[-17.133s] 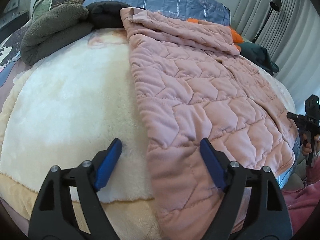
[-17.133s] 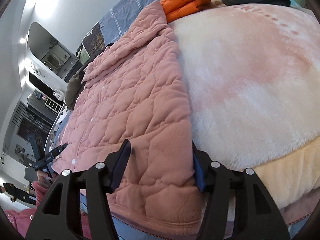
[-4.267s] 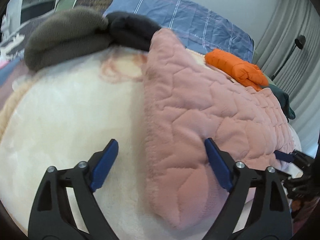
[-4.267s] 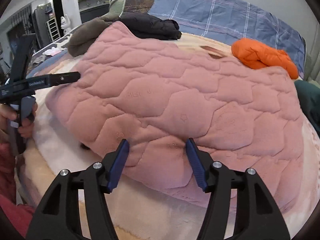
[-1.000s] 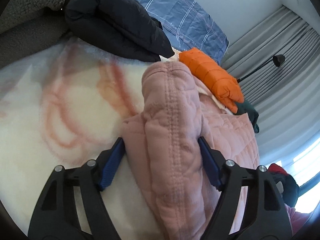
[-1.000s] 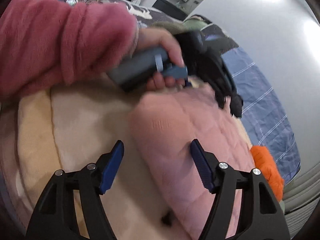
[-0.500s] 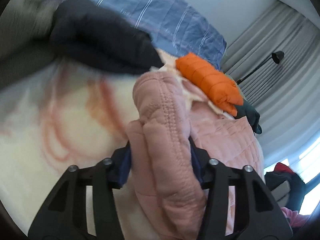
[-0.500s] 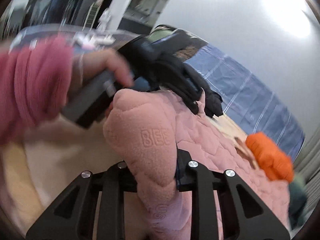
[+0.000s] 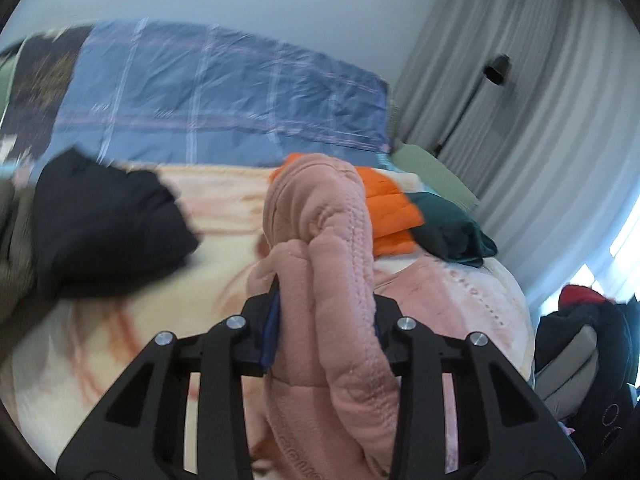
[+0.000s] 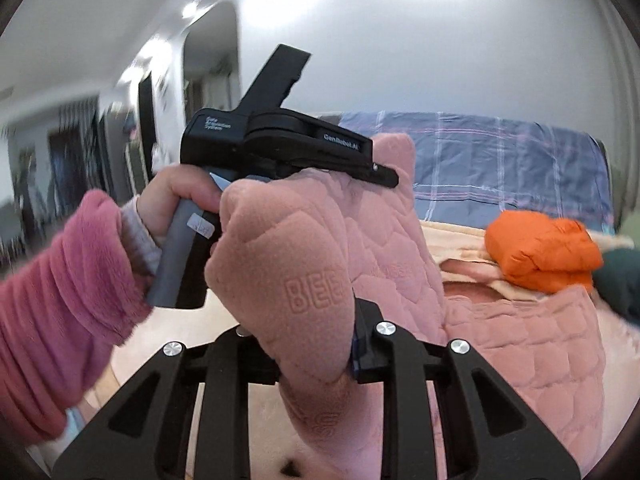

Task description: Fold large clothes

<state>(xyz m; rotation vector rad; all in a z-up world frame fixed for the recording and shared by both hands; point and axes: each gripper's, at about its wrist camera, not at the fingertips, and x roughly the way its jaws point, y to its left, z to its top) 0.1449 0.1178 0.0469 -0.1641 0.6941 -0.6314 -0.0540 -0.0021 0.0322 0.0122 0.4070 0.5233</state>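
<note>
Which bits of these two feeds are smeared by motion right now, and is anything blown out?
Left wrist view: the black garment and plaid bedding are smeared, the pink quilted jacket in the left gripper stays sharp, and the window at far right is overexposed. Right wrist view: the room at left is blurred, ceiling lights glare, and the right gripper is crisp.

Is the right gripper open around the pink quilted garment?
No, the right gripper is shut on a bunched fold of the pink quilted garment.
</note>
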